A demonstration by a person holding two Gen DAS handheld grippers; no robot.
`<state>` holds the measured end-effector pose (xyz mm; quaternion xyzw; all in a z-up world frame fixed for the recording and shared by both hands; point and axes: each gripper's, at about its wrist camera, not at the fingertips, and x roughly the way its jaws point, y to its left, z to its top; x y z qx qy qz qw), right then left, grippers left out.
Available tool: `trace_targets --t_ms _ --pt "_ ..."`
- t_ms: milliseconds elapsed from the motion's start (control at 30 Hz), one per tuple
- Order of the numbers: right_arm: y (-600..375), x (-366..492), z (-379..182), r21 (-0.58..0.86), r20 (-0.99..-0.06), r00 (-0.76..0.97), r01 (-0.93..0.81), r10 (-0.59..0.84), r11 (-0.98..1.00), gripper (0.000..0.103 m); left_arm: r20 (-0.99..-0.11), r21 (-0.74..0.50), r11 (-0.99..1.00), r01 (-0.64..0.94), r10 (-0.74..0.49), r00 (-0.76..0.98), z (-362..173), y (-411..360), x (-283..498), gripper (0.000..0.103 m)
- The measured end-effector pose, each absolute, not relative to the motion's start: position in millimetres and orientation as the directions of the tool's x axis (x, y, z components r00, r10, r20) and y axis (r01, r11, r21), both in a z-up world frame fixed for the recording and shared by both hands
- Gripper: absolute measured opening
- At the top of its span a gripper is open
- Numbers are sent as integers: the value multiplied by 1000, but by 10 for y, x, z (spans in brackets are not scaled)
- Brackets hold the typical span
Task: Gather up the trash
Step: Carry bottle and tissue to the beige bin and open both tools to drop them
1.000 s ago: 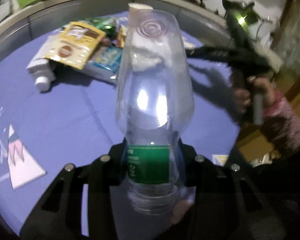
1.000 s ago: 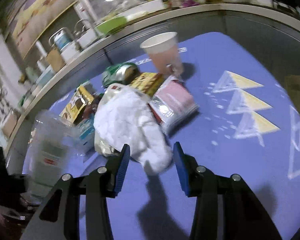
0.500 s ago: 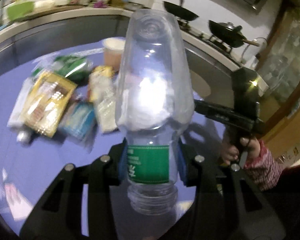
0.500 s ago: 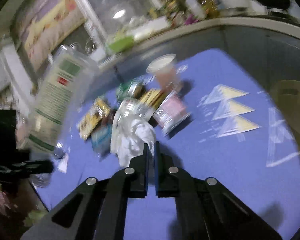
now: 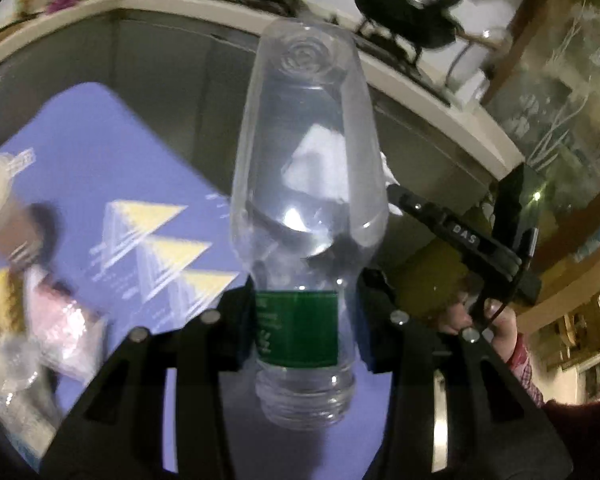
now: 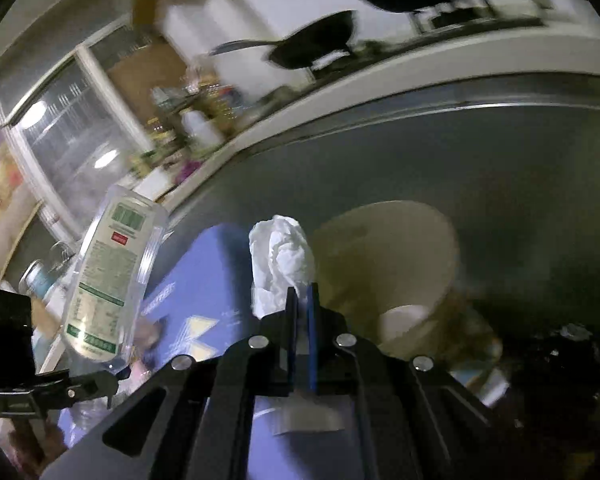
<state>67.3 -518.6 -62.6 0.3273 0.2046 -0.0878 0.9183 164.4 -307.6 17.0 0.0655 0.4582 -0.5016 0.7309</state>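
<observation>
My left gripper (image 5: 304, 320) is shut on a clear plastic bottle (image 5: 306, 200) with a green label, held bottom-forward above the table. The bottle also shows at the left of the right wrist view (image 6: 112, 280). My right gripper (image 6: 302, 304) is shut on a crumpled white tissue (image 6: 280, 256) and holds it in the air in front of a tan bin (image 6: 392, 264). The right gripper appears in the left wrist view (image 5: 452, 236), beyond the bottle, with the tissue (image 5: 386, 168) at its tip.
A purple tablecloth (image 5: 100, 160) with yellow triangles covers the table. A paper cup (image 5: 0, 200) and several wrappers (image 5: 52, 320) lie at its left. A grey cabinet front (image 6: 460, 152) and a counter with pans (image 5: 404, 12) stand behind.
My right gripper closed on the tissue, lifted it off the table and swung it right to the bin. My left gripper turned right with the bottle in it.
</observation>
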Motion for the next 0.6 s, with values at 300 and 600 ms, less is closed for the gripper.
trace_targets --t_ms 300,600 --pt "-5577 1086 -1060 695 -462 887 342 28 633 2 -838 -275 525 805 -542 67 -185 -3982 1893 70" --pt "-5545 1014 -1081 727 -463 879 300 118 617 50 -785 -291 557 778 -603 138 44 -3759 1842 73"
